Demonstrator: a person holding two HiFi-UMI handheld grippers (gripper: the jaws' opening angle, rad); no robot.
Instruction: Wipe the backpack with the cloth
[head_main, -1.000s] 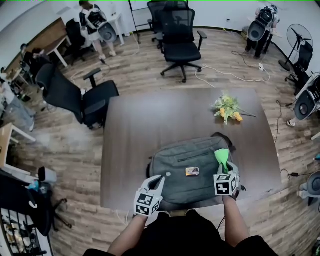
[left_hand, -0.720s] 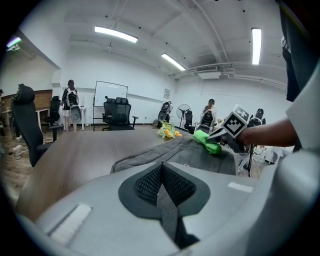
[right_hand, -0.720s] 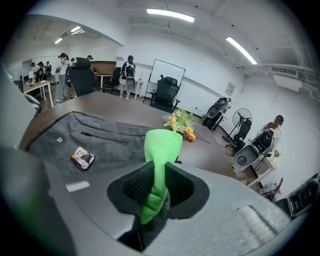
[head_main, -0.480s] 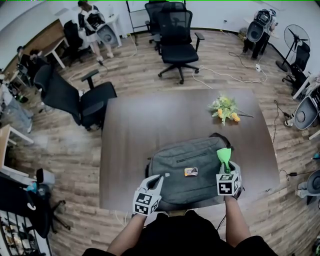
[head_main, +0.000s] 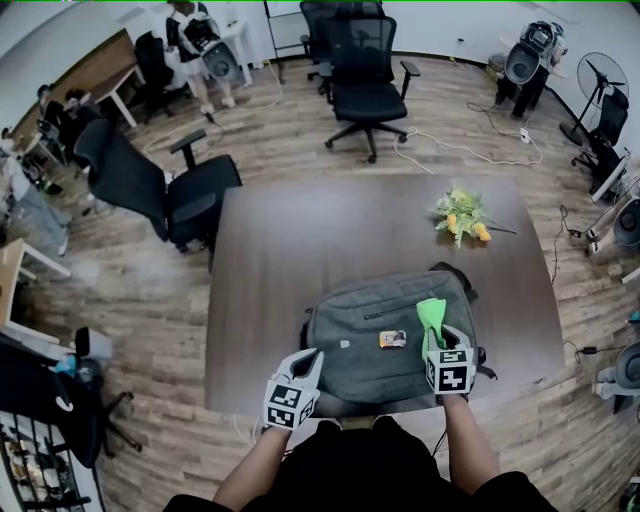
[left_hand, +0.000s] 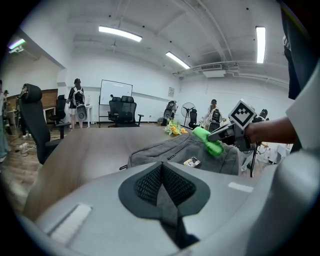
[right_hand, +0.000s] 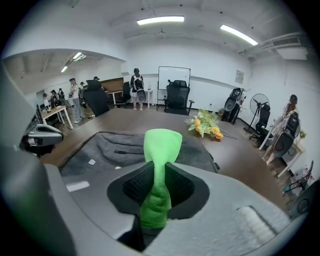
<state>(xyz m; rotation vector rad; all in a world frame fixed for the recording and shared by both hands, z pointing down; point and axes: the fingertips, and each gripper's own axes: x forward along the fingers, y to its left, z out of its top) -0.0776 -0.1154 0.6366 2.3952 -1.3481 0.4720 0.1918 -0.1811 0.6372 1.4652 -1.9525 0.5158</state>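
Note:
A grey backpack (head_main: 385, 325) lies flat near the front edge of the dark table (head_main: 300, 240), with a small orange tag (head_main: 392, 340) on its front. My right gripper (head_main: 437, 336) is shut on a bright green cloth (head_main: 431, 317) and hovers over the backpack's right half. The right gripper view has the cloth (right_hand: 160, 165) pinched between the jaws, sticking up, with the backpack (right_hand: 115, 147) below. My left gripper (head_main: 305, 365) sits at the backpack's near left corner, jaws shut with nothing in them; its own view shows the backpack (left_hand: 200, 157) and cloth (left_hand: 208, 141) ahead.
A bunch of yellow flowers (head_main: 458, 215) lies at the table's far right. Black office chairs stand at the table's left (head_main: 165, 195) and beyond its far edge (head_main: 365, 85). People stand at desks in the far left corner. A fan (head_main: 600, 75) and cables are at the right.
My right gripper has carried the green cloth a little leftward and inward over the backpack. The left gripper stays near the backpack's near left corner.

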